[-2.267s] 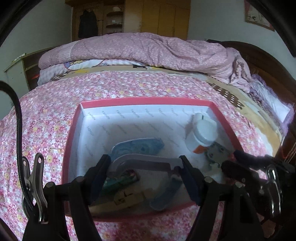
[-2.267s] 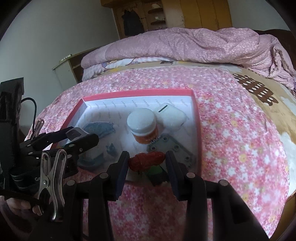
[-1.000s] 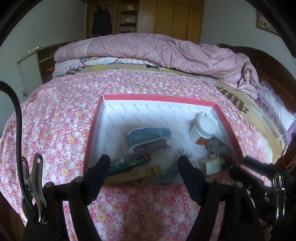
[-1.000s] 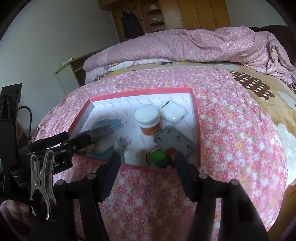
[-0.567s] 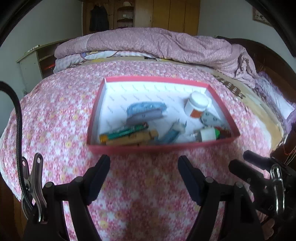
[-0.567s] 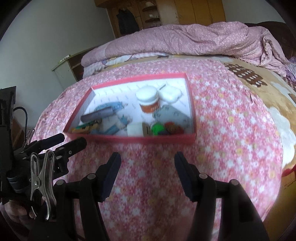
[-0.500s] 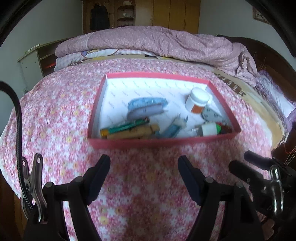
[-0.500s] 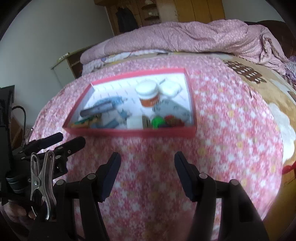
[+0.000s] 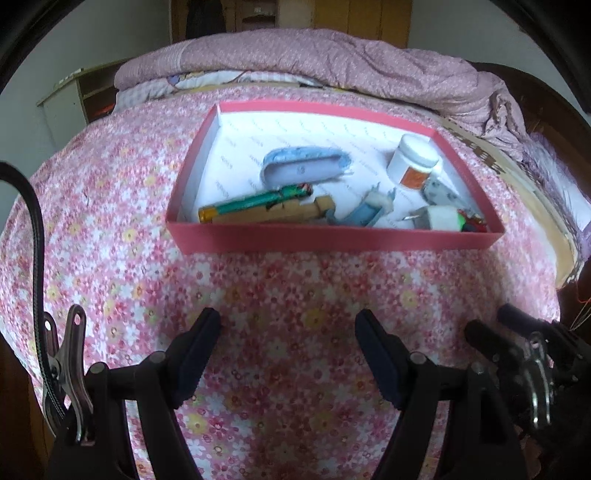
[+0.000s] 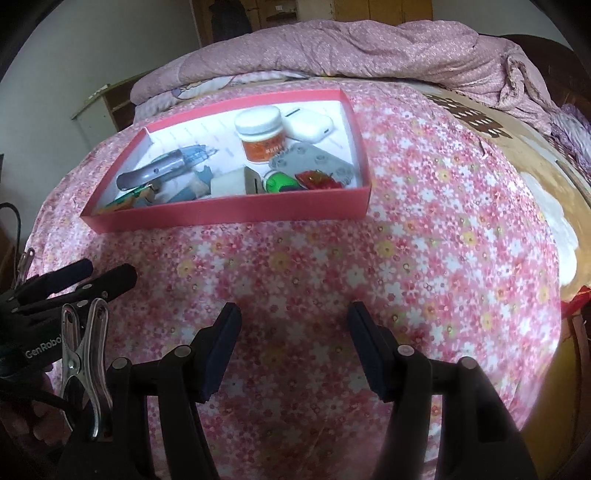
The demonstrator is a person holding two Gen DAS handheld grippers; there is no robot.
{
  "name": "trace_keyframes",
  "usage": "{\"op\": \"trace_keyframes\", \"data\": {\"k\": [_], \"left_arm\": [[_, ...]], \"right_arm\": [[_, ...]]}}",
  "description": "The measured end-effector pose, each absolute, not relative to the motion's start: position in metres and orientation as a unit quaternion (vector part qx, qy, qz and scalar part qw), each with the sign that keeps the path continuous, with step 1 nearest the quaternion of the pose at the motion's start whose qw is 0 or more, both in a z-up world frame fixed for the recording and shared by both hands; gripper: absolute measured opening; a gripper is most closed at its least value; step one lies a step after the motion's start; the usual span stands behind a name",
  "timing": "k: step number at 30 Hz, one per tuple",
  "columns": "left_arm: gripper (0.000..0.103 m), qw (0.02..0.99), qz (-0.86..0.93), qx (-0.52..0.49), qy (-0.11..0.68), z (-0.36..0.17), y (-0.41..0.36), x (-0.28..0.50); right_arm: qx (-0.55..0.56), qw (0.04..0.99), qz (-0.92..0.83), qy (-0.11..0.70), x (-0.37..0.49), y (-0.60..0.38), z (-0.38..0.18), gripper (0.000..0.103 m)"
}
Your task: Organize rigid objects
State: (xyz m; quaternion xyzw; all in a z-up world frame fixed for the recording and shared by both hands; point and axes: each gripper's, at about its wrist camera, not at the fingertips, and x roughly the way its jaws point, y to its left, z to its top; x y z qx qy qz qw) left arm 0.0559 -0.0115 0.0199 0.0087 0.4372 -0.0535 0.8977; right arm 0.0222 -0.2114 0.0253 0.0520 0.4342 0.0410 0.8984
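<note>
Standing open and empty, the left gripper [image 9: 288,328] and right gripper [image 10: 293,321] hover above the bed [image 10: 424,229]. The red box [image 10: 236,212] holds a white jar [image 10: 260,133].

The red box's [image 9: 332,240] near wall hides the bottoms of the stuff along it, so the white block [image 10: 229,182] and green toy [image 10: 279,181] are only half visible. Print on the jar's orange label [image 10: 263,147] is too blurry to read. The wardrobe [image 9: 295,16] gets cut off by the top edge.

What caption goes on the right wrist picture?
Open right gripper hovers over the flowery bedspread, short of the red box full of small things.
</note>
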Motion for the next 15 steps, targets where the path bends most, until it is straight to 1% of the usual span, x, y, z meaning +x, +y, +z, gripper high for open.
{"op": "trace_keyframes", "data": {"k": [4,9,15], "left_arm": [[0.079,0.901,-0.045,0.013,0.431,0.018,-0.011,0.055],[0.08,0.903,-0.044,0.022,0.426,0.017,-0.013,0.053],[0.083,0.904,-0.044,0.026,0.424,0.016,-0.015,0.052]], "right_arm": [[0.041,0.902,0.031,0.429,0.021,-0.208,0.023,0.062],[0.023,0.906,0.024,0.421,0.019,-0.2,0.021,0.067],[0.02,0.908,0.024,0.418,0.019,-0.198,0.02,0.07]]}}
